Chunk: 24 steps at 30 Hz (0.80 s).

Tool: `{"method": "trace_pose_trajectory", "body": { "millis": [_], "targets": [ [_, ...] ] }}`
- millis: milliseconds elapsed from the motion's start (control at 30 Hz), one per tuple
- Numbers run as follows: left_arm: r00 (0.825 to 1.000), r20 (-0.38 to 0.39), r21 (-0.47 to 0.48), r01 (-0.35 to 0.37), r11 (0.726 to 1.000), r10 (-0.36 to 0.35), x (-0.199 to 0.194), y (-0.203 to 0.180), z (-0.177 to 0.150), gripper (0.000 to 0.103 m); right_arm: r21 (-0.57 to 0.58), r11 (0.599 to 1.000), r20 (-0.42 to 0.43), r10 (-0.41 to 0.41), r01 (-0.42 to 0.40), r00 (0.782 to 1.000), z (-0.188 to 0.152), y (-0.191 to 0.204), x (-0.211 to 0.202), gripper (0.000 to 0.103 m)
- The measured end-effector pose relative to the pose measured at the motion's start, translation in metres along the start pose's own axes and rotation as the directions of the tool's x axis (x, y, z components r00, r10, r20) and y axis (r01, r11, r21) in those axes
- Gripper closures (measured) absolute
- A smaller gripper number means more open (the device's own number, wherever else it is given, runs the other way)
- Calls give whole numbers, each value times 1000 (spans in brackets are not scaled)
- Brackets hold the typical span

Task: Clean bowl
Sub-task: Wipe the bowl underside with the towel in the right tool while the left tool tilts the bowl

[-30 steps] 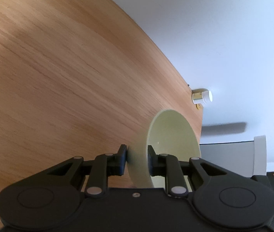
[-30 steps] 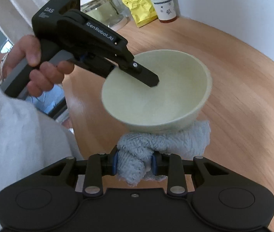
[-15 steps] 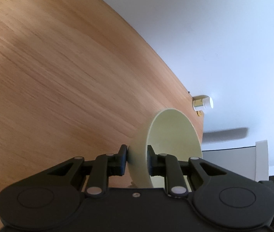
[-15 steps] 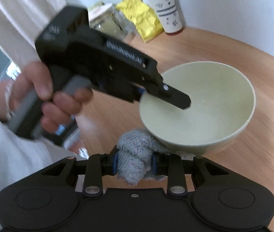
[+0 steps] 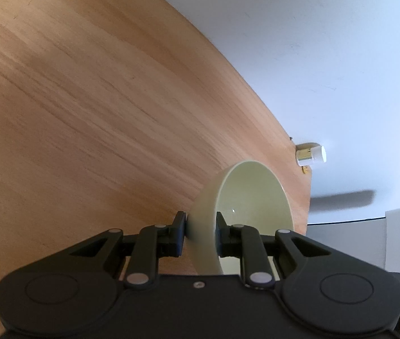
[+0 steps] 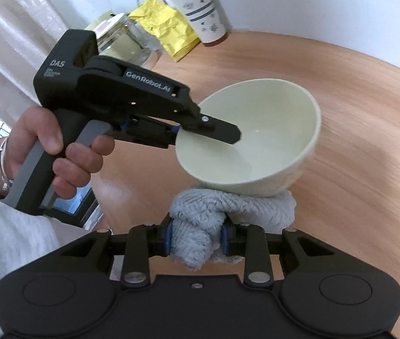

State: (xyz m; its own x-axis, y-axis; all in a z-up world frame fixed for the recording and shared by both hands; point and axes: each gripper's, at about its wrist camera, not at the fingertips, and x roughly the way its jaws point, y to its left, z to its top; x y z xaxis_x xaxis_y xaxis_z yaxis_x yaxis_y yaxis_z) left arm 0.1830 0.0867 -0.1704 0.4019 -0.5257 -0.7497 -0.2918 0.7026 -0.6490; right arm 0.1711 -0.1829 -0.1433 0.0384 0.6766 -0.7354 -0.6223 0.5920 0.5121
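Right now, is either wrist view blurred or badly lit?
Left wrist: sharp, evenly lit; fisheye bends the table edge, small glint inside the bowl. Right wrist: streaky motion blur on the tabletop at right; cloth and right tool crisp.

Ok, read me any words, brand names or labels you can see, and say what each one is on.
"DAS": on the rear housing of the left gripper.
"GenRobot.AI": along that gripper's side.
Small lines under "DAS": too small to read.
Patterned cup with red lid: only small motifs, no readable words.
Gold packet: no readable text.
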Motion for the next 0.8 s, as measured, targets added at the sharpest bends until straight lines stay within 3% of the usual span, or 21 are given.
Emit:
{"method": "trace_pose_trajectory", "body": {
  "millis": [167, 500, 800],
  "targets": [
    [1000, -8, 15, -17, 1000, 17, 5, 1, 3, 84, 15, 1000, -4, -19, 19, 1000, -5, -8, -3, 68],
    [998, -15, 38, -63, 997, 63, 20, 9, 7, 84, 33, 998, -14, -51, 51, 999, 13, -20, 34, 68],
    [998, -11, 51, -63, 997, 64, 25, 17, 10, 84, 20, 998, -29, -55, 55, 998, 15, -20, 43, 68]
  ]
}}
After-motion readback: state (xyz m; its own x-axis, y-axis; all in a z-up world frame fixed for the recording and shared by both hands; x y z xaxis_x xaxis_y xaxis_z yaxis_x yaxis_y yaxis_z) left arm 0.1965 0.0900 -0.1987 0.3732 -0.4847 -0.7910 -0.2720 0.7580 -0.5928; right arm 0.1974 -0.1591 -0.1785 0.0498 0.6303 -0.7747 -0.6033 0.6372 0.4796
